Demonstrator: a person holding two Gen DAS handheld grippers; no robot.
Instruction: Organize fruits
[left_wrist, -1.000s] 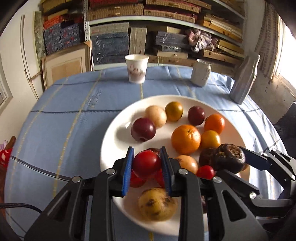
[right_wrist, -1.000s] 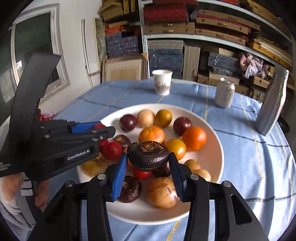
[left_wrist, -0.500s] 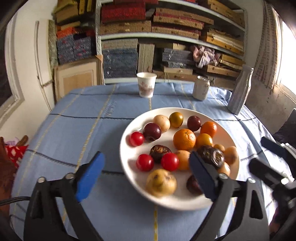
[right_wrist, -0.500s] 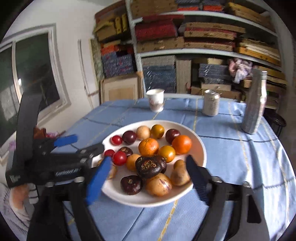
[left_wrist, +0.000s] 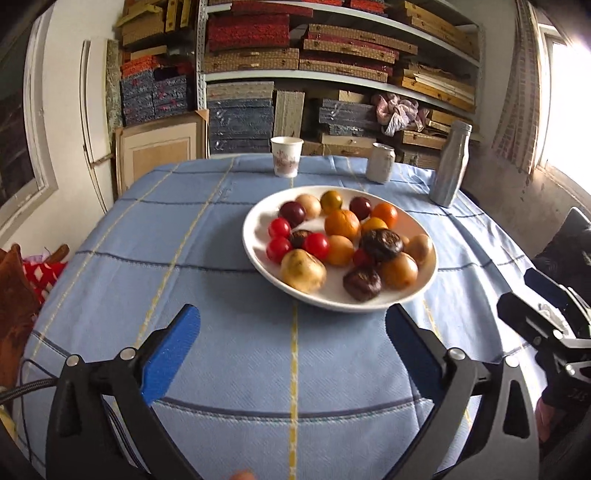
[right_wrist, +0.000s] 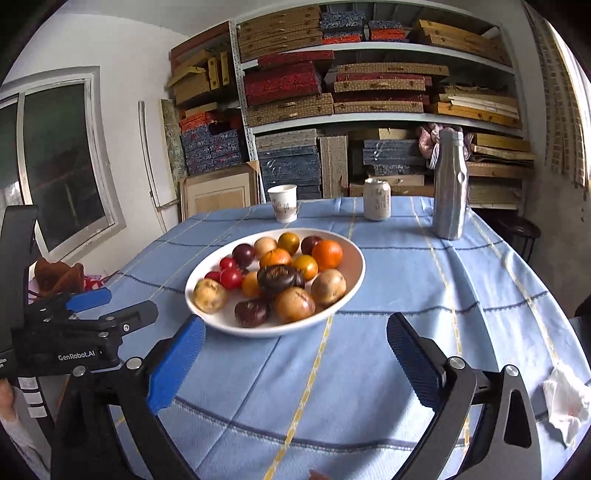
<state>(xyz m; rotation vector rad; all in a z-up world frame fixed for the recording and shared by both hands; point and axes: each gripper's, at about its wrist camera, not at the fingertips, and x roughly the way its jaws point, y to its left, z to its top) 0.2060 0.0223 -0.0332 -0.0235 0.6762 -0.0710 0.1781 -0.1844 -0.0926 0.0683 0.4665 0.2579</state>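
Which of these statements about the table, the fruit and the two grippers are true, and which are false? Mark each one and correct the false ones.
1. All the fruit lies on the white plate. True.
2. The left gripper holds a red tomato. False: its jaws, which have just been opening, stand wide with nothing between them, and the tomatoes lie on the plate.
3. The paper cup, the can and the silver bottle stand upright beyond the plate. True.
4. The right gripper is shut on the dark wrinkled fruit. False: its jaws have just been opening and are empty; that fruit rests on the plate.
5. The tablecloth is plain red. False: it is light blue with stripes.
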